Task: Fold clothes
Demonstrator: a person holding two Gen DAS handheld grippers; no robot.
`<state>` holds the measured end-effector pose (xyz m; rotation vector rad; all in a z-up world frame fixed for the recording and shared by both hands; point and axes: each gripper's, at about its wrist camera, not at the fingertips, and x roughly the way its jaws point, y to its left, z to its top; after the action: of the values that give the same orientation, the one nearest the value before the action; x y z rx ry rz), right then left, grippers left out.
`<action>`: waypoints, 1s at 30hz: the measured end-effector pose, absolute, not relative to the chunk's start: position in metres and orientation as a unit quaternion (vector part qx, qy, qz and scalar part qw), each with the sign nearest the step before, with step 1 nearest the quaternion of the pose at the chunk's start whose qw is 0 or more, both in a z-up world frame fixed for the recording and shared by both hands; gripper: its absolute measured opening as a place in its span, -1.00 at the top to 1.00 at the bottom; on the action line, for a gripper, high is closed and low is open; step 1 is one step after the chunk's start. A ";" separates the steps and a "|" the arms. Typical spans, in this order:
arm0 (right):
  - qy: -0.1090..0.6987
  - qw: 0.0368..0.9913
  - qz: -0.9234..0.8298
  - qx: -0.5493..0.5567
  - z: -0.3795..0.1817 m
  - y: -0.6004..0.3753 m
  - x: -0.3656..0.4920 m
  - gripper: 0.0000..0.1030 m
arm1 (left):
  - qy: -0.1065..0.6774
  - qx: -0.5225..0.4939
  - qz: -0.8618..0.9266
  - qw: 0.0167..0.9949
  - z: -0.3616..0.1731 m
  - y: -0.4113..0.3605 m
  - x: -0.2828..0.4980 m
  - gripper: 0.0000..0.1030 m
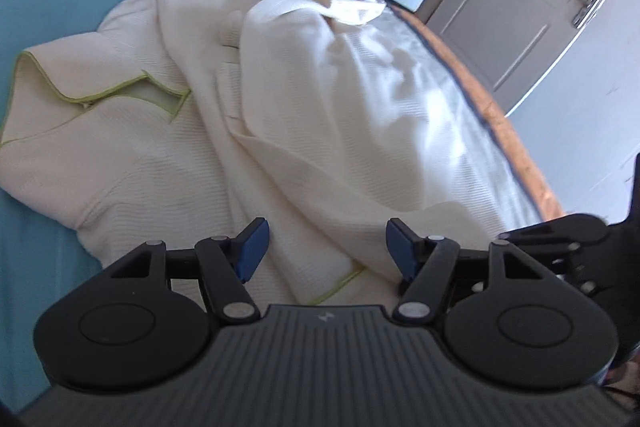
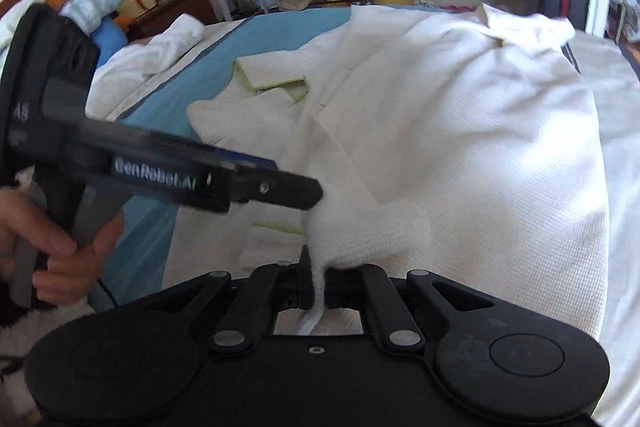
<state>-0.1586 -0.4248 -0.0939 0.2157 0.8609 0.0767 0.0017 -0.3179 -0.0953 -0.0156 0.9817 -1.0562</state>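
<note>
Your left gripper carries the only writing you can read, "GenRobot.AI" along its side, with blurred characters near its back end that cannot be made out; your hand grips its handle. You have 2 grippers and 1 cream robe, edged in green piping, spread over the blue sheet of the bed. Your left gripper's blue pads stand wide apart above the cloth, holding nothing; your right gripper is pinched tight on a bunched fold of the robe.
</note>
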 end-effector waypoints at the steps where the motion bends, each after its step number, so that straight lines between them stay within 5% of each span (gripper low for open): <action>1: 0.413 0.905 0.044 0.093 -0.093 -0.420 -0.160 0.88 | 0.452 -0.023 -0.492 0.744 -0.095 -0.315 0.004 -0.24; 8: 0.364 0.922 0.113 0.070 -0.069 -0.408 -0.175 0.87 | 0.526 -0.163 -0.513 0.659 -0.118 -0.294 0.028 -0.24; 14: 0.390 0.905 0.168 0.026 -0.077 -0.384 -0.179 0.87 | 0.531 -0.148 -0.534 0.641 -0.123 -0.316 0.013 -0.39; 16: 0.398 0.902 0.166 0.005 -0.077 -0.377 -0.179 0.87 | 0.521 -0.134 -0.519 0.664 -0.123 -0.319 0.007 0.15; 17: 0.404 0.901 0.157 -0.002 -0.076 -0.377 -0.180 0.88 | 0.509 -0.119 -0.513 0.681 -0.121 -0.319 0.004 0.95; 20: 0.415 0.902 0.117 -0.012 -0.066 -0.386 -0.186 0.85 | 0.441 -0.102 -0.511 0.731 -0.096 -0.305 -0.009 0.92; 22: 0.404 0.911 0.074 -0.023 -0.051 -0.397 -0.198 0.61 | 0.394 -0.102 -0.516 0.754 -0.072 -0.291 -0.021 0.93; 24: 0.381 0.924 0.029 -0.022 -0.035 -0.414 -0.214 -0.15 | 0.361 -0.073 -0.515 0.775 -0.055 -0.282 -0.036 0.93; 30: 0.380 0.922 -0.051 0.050 -0.019 -0.474 -0.246 -0.23 | 0.475 -0.102 -0.481 0.730 -0.112 -0.274 -0.028 0.91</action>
<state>-0.2455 -0.4743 -0.0190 0.1024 0.7798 -0.1051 -0.0283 -0.2738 -0.1125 -0.2254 1.0463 -1.0592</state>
